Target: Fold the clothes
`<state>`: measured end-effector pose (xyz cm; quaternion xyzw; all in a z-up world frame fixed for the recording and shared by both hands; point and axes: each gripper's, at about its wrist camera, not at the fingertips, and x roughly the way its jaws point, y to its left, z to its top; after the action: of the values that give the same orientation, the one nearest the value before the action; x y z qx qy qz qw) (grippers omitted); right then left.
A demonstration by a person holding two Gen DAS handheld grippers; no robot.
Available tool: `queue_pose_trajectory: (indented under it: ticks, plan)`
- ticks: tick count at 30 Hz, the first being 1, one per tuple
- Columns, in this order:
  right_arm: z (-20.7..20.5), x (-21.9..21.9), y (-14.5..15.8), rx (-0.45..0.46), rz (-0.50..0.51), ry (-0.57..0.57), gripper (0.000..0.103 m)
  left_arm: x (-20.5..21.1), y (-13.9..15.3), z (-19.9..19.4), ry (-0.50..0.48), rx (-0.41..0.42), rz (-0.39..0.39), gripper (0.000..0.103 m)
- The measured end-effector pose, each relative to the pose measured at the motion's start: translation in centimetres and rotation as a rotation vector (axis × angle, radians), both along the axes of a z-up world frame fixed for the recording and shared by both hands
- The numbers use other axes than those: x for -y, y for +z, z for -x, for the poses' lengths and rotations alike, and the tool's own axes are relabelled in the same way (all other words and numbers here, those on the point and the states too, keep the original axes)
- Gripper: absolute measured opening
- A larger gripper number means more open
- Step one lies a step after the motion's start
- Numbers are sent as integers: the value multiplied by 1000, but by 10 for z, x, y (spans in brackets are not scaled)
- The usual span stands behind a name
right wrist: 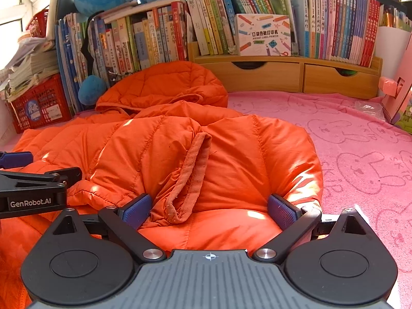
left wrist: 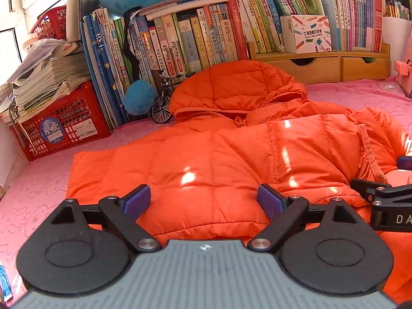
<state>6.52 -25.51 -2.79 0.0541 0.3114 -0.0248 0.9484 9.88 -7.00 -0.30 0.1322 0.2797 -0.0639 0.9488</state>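
The orange hooded puffer jacket (left wrist: 231,154) lay spread on the pink towel-like cover (right wrist: 360,141), hood (left wrist: 239,87) up toward the row of books (left wrist: 180,41) and hem toward the camera side, so its long axis ran away from both grippers. The left gripper (left wrist: 206,200) hung over the near left part of the body, blue pads wide apart with nothing between them; quilted fabric sat directly ahead and under the fingers. The right gripper (right wrist: 208,206) was just as spread, straddling a rumpled bulge on the jacket's right side where a ribbed cuff or edge band (right wrist: 190,175) curled forward between the pads, not pinched. Each gripper showed at the edge of the other's view, so they stood close, side by side. The right one looked nearer that loose band; the left nearer the flat panel. Whether that bulge was a sleeve already laid over the body or just bunched cloth was hard to call, and the near hem stayed hidden under both grippers.
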Motion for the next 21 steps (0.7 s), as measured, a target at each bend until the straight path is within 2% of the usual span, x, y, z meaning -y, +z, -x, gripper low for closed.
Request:
queue_pose_trajectory:
  ticks: [4, 6, 8, 10, 12, 13, 15, 18, 21]
  plan:
    - [20, -5, 13, 45, -19, -17, 97, -20, 9, 27, -23, 28, 15, 91]
    - [32, -4, 20, 72, -123, 34, 95, -28, 13, 39, -39, 19, 40, 91]
    - [33, -4, 19, 52, -205, 67, 89, -38, 16, 48, -57, 4, 86, 91]
    - [33, -4, 18, 32, -287, 100, 71, -46, 17, 52, -83, -23, 132, 83]
    - [34, -5, 17, 11, -369, 133, 60, -50, 16, 51, -97, -51, 157, 70]
    - [34, -5, 16, 1, -410, 150, 56, -51, 14, 49, -98, -60, 160, 67]
    - [35, -5, 15, -19, -492, 183, 56, -51, 8, 44, -85, -78, 163, 64]
    - [32, -19, 14, -33, -465, 211, 56, -53, -1, 37, -67, -116, 192, 58]
    - [29, -32, 15, -37, -441, 247, 56, -56, -5, 33, -86, -130, 248, 59]
